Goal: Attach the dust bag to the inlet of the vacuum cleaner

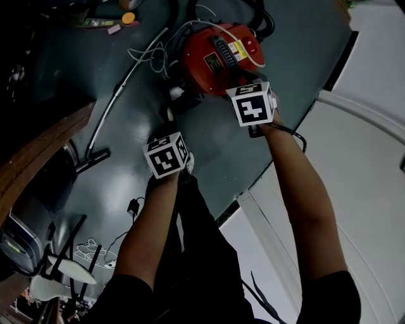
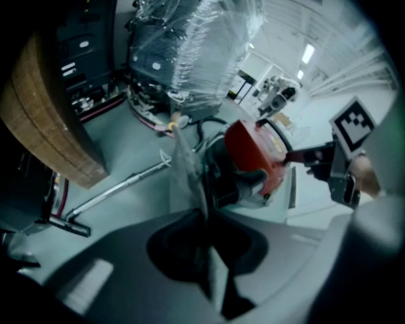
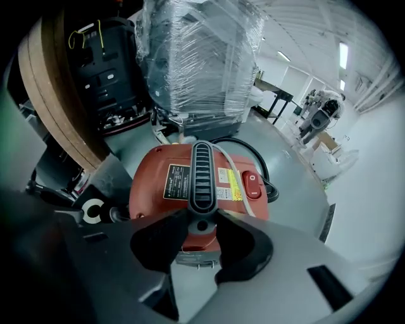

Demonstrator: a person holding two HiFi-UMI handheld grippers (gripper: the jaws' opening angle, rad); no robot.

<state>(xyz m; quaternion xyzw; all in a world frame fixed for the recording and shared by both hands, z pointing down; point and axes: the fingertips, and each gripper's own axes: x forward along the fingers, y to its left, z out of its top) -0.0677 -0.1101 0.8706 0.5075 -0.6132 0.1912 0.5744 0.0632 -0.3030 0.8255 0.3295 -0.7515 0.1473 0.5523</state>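
The red vacuum cleaner (image 1: 215,60) lies on the dark floor, its black handle (image 3: 201,174) and red switch facing up. My right gripper (image 3: 202,221) stands open directly over it, one jaw on each side of the handle's near end. My left gripper (image 2: 205,218) is shut on the dust bag (image 2: 186,171), a thin grey sheet seen edge-on that rises from between the jaws. The bag hangs just in front of the vacuum cleaner's (image 2: 253,155) black round port (image 2: 221,183). In the head view the left gripper (image 1: 169,126) sits just below and left of the vacuum, and the right gripper (image 1: 252,101) covers its lower right edge.
A metal wand (image 1: 111,107) with a floor nozzle lies left of the vacuum. White cable (image 1: 149,54) and a black hose (image 1: 253,16) trail around it. A curved wooden edge (image 1: 38,152) stands at the left, a film-wrapped pallet (image 3: 196,57) behind, and pale flooring (image 1: 354,158) at the right.
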